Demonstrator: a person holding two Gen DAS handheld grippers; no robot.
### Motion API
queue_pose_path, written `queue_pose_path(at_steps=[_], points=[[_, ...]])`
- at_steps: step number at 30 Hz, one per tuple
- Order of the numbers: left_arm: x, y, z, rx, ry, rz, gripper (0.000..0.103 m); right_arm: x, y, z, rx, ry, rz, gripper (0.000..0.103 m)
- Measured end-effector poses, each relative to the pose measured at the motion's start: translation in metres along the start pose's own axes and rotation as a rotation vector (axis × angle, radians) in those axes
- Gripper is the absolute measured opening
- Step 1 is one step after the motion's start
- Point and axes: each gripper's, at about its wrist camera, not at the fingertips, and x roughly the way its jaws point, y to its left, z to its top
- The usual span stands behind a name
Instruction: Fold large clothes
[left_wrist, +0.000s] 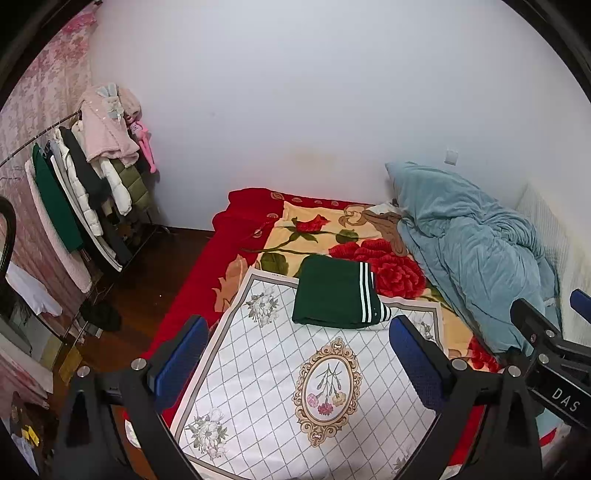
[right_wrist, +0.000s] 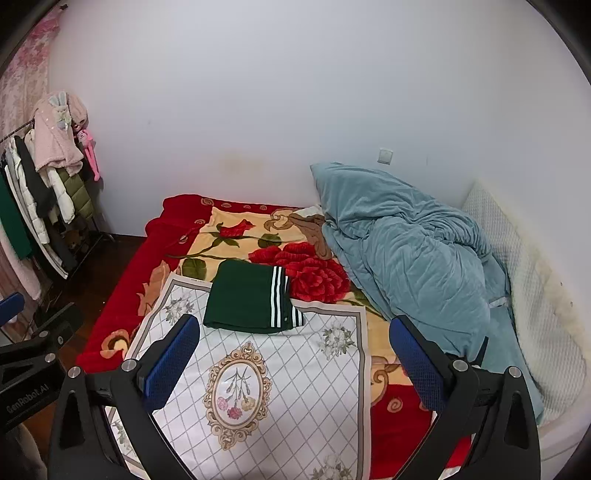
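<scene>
A dark green garment with white stripes (left_wrist: 338, 293) lies folded into a neat rectangle on the far edge of a white diamond-patterned cloth (left_wrist: 295, 387) spread on the bed; it also shows in the right wrist view (right_wrist: 251, 297), on the same cloth (right_wrist: 288, 398). My left gripper (left_wrist: 297, 360) is open and empty, held above the cloth on the near side of the garment. My right gripper (right_wrist: 295, 358) is also open and empty, above the cloth; its body shows in the left wrist view at the right edge (left_wrist: 554, 354).
A red rose blanket (left_wrist: 332, 236) covers the bed. A crumpled blue quilt (right_wrist: 406, 258) lies along the right by a white pillow (right_wrist: 524, 295). A clothes rack (left_wrist: 85, 192) with hanging coats stands at the left on the dark wood floor.
</scene>
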Motion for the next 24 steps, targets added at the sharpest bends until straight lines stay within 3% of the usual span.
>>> queue_pose_path(at_steps=[24], points=[[-0.0039,-0.0006,0.0020,-0.008,-0.011,0.000,0.100,-0.0020,-0.0044,0.0043,-0.004,-0.011,0.000,0.103]])
